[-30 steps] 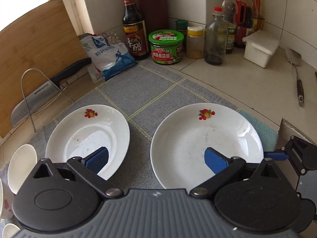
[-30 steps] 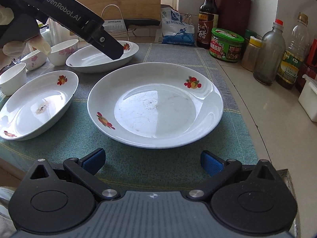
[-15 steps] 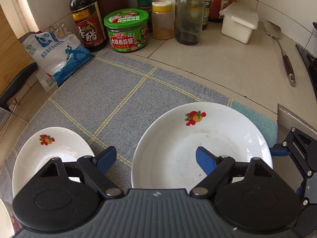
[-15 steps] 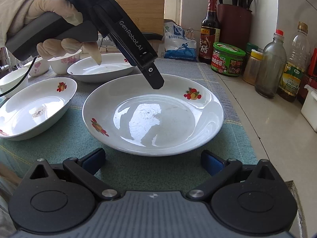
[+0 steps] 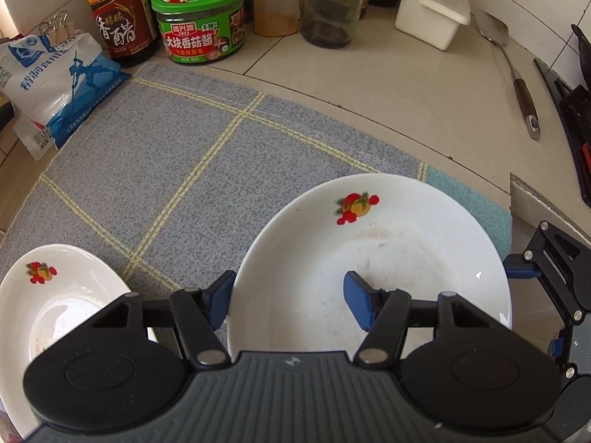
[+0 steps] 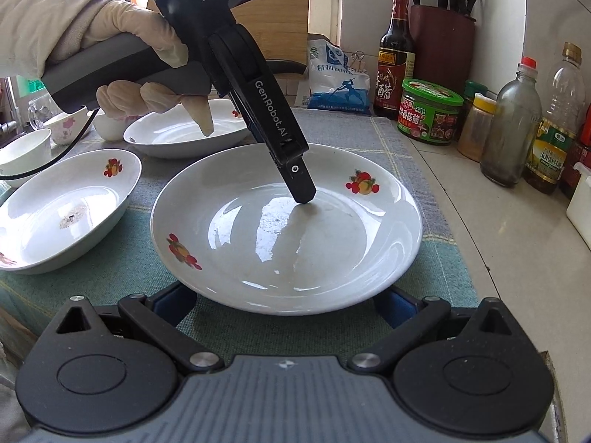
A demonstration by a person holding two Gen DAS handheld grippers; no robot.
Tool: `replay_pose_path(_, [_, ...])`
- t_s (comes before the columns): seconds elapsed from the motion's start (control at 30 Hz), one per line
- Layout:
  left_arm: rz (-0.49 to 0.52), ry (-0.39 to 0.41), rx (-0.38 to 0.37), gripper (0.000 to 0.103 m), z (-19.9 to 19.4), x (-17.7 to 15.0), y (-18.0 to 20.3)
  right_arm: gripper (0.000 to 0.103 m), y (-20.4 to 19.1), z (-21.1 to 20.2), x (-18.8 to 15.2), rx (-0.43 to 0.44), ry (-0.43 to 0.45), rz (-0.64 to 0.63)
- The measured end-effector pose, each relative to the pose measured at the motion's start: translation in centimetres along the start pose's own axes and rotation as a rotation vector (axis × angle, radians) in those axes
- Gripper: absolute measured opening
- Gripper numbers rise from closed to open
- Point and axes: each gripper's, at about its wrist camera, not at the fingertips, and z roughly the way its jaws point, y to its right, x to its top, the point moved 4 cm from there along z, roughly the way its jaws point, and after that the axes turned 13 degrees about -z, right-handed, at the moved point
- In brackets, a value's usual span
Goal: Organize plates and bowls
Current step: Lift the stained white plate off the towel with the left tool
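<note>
A large white plate [image 5: 388, 258] [image 6: 332, 251] with fruit prints lies on the checked cloth [image 5: 166, 170]. My left gripper [image 5: 290, 304] [image 6: 301, 193] points steeply down at it and straddles its left rim. One blue pad is against the outside of the rim; the other fingertip rests on the plate's inner slope. Its jaws are closing with the rim between them. My right gripper [image 6: 284, 306] [image 5: 546, 269] stands open at the plate's near edge, its blue pads partly hidden under the rim. A gloved hand [image 6: 140, 48] holds the left gripper.
A deep plate [image 6: 66, 214] lies to the left, another plate [image 6: 177, 136] [image 5: 55, 295] behind it, and small bowls [image 6: 22, 151] at the far left. A salt bag [image 5: 59, 85], bottles, a green jar [image 5: 199, 18] and a white box [image 5: 432, 11] line the wall. A spatula [image 5: 513, 74] lies on the counter.
My left gripper has swung right and down from between two plates onto the large plate's rim, and its jaws have narrowed. The right gripper's pads now sit under the plate's near rim.
</note>
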Motion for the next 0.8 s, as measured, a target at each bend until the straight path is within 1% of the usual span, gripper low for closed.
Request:
replay_pose_path(0.17, [-0.008, -0.004, -0.017, 0.062, 0.0, 0.1, -0.1, 0.103, -0.1, 0.0, 0.3, -0.001, -0.031, -0.007])
replay_pose_path(0.4, [0.002, 0.02, -0.023, 0.062, -0.5, 0.6, -0.3, 0.103, 0.2, 0.3, 1.1, -0.009, -0.062, -0.015])
replay_pose_path(0.63, [-0.002, 0.069, -0.024, 0.062, -1.1, 3.0, -0.9, 0.103, 1.8, 1.2, 2.8, -0.033, -0.056, -0.039])
replay_pose_path(0.8, [-0.012, 0.095, -0.029, 0.062, -0.7, 4.6, -1.7, 0.103, 3.2, 2.2, 3.7, -0.046, -0.045, -0.04])
